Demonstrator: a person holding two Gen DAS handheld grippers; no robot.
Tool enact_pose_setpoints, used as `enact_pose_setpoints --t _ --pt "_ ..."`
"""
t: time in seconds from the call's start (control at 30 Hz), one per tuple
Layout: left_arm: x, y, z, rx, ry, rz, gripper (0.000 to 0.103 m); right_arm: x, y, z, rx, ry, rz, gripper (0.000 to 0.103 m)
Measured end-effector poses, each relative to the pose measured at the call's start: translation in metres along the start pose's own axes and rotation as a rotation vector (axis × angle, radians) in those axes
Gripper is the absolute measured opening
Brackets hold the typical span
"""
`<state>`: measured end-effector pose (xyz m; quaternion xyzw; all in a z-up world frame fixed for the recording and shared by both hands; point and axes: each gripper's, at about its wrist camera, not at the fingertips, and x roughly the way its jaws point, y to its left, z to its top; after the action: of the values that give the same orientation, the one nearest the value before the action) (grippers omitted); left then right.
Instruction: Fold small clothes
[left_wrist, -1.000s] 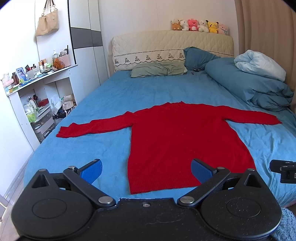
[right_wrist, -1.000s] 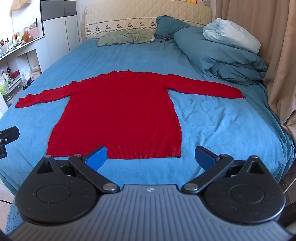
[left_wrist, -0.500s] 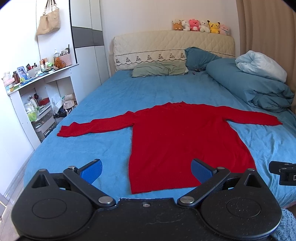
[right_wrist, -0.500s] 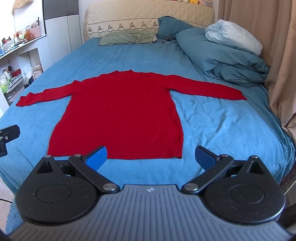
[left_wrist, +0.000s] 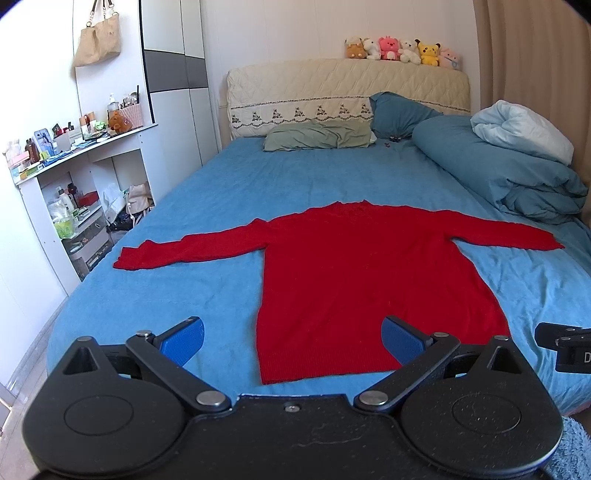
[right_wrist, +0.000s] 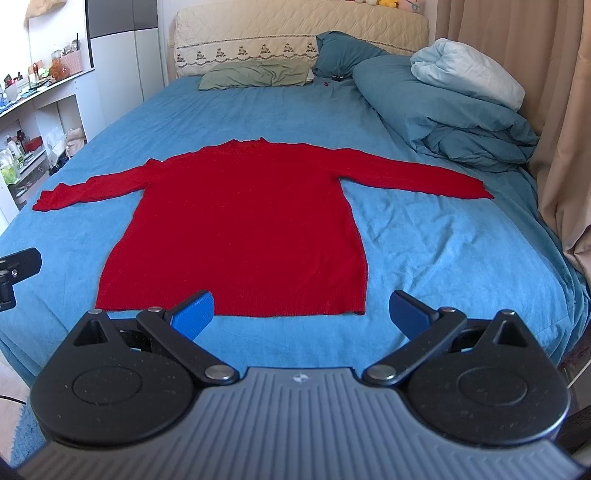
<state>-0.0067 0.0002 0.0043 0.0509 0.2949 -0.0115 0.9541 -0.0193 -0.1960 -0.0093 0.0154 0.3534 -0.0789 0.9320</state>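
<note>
left wrist view: left gripper (left_wrist: 291, 341) spread wide, blue pads (left_wrist: 183, 339) apart, nothing between them. it is held above the foot edge of the bed (left_wrist: 207, 266), not touching the cloth. red sweater (left_wrist: 354, 280) lies flat on the blue bedsheet, hem toward the camera, neckline toward the headboard (left_wrist: 347, 92). both sleeves stretched out sideways, one cuff near the bed's left edge, the other running toward the folded blue duvet (left_wrist: 517, 177). a pale blue blanket (left_wrist: 524, 129) sits on top of that duvet. green pillow (left_wrist: 317, 136) and a dark blue pillow (left_wrist: 399, 112) against the headboard; row of plush toys (left_wrist: 402, 50) along its top. white shelf unit (left_wrist: 74, 173) crowded with bottles on the left, tan bag (left_wrist: 98, 40) hanging on the wall. black part of the other tool shows at the right edge, level with the hem.

right wrist view: right gripper (right_wrist: 299, 315) also released, fingers far apart, empty. it hangs over the foot of the bed just short of the hem. its left pad (right_wrist: 194, 314) overlaps the hem in the picture; contact cannot be told. red sweater (right_wrist: 243, 221) centred on the sheet, flat, sleeves out to both sides. folded blue duvet (right_wrist: 450, 114) on the right side, beige curtain (right_wrist: 561, 122) beside it. green pillow (right_wrist: 255, 74) at the head of the bed (right_wrist: 443, 251).
</note>
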Motion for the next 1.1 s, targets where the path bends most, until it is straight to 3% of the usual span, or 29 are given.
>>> enact_pose_setpoints --t 1.1 --pt "-0.0039 0.004 -0.0013 -0.011 -0.001 0.002 0.103 0.0003 0.0032 -0.0031 -0.003 -0.007 0.005 0.103"
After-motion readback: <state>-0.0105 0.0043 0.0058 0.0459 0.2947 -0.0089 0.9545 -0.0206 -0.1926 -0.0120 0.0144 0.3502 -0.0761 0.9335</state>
